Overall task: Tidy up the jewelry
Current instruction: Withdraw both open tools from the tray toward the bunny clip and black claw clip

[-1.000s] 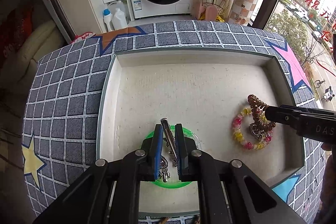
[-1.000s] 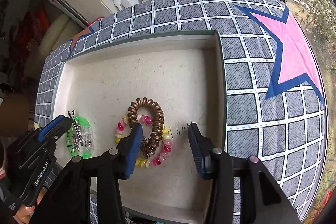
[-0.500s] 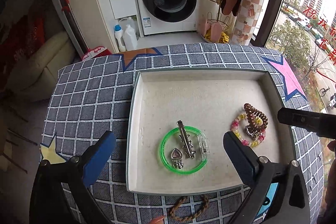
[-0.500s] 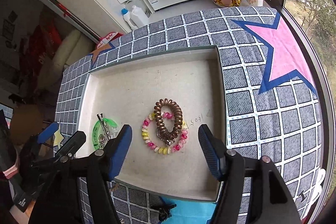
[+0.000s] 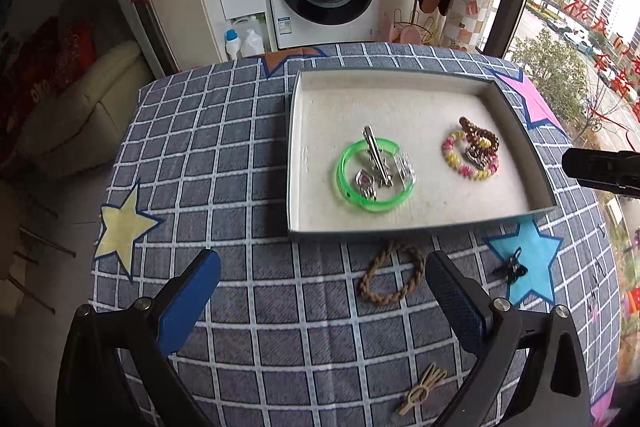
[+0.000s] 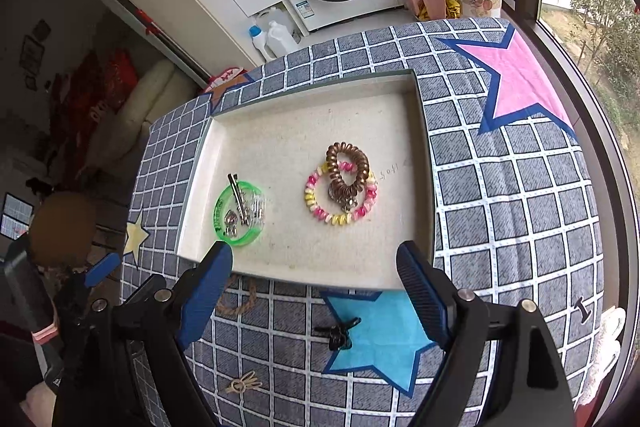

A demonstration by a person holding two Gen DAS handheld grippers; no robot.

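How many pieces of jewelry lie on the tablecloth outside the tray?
3: a braided brown ring by the tray's near wall, a black clip on the blue star, a tan clip nearest the camera.

tray (image 5: pixel 294 163) on worktop (image 5: pixel 224 155), bangle (image 5: pixel 352 199) w/ clips in tray left, 2 coil ties (image 5: pixel 472 153) right, rope tie (image 5: pixel 390 273) in front of tray
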